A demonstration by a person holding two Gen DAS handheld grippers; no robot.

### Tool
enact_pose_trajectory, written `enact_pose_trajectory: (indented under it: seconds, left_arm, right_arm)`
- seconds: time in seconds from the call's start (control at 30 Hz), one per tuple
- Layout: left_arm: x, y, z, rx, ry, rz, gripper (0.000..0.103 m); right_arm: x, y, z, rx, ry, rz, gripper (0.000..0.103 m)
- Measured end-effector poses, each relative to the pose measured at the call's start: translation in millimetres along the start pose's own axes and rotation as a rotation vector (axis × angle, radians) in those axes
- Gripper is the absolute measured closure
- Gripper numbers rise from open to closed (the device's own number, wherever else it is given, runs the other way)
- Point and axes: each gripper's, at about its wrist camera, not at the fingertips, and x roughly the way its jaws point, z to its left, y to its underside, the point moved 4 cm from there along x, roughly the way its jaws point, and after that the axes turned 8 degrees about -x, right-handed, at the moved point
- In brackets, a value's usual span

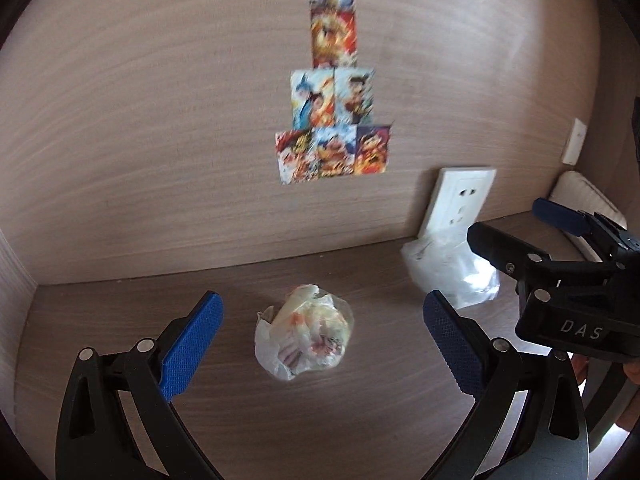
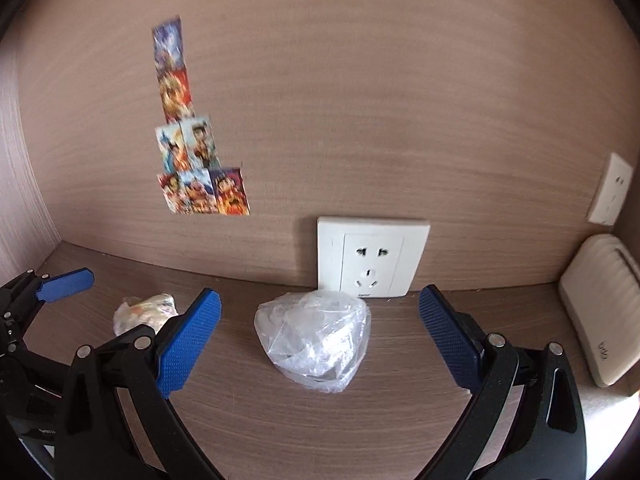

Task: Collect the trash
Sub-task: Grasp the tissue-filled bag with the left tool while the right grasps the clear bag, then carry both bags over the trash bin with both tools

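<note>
A crumpled wrapper with orange and red print (image 1: 306, 330) lies on the wooden shelf (image 1: 280, 420), straight ahead between the open fingers of my left gripper (image 1: 324, 340). It also shows in the right wrist view (image 2: 144, 312) at the left. A crumpled clear plastic bag (image 2: 316, 340) lies ahead between the open fingers of my right gripper (image 2: 320, 340), just below a wall socket. In the left wrist view the bag (image 1: 452, 268) sits at the right, with the right gripper (image 1: 520, 236) over it. Both grippers are empty.
A white wall socket (image 2: 372, 256) is set in the wooden back panel just above the shelf (image 2: 280, 420). Colourful cartoon stickers (image 1: 332, 112) are stuck on the panel. A second socket (image 2: 612, 192) and a beige padded object (image 2: 600, 312) are at the right. A side wall (image 1: 12, 272) closes the left.
</note>
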Motion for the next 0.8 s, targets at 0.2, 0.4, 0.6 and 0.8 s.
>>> enact_pose_trajectory:
  seconds: [0.2,0.4,0.6,0.8]
  left_arm:
    - [29,4,11,-0.017,-0.041,0.074,0.005]
    - [56,16,16,-0.048,-0.011,0.197,0.03]
    - [48,14,13,-0.038,0.019,0.19,0.051]
    - [-2,9,7,-0.023,0.05,0.121,0.051]
  right_arm:
    - [38,8,4,0.027,-0.022,0.101,0.004]
    - [64,21,11,0.029,-0.03,0.209,0.02]
    - [52,16,19,-0.012,-0.032,0.206,0.063]
    - [-3,2,20,-0.014,-0.021,0.123,0.065]
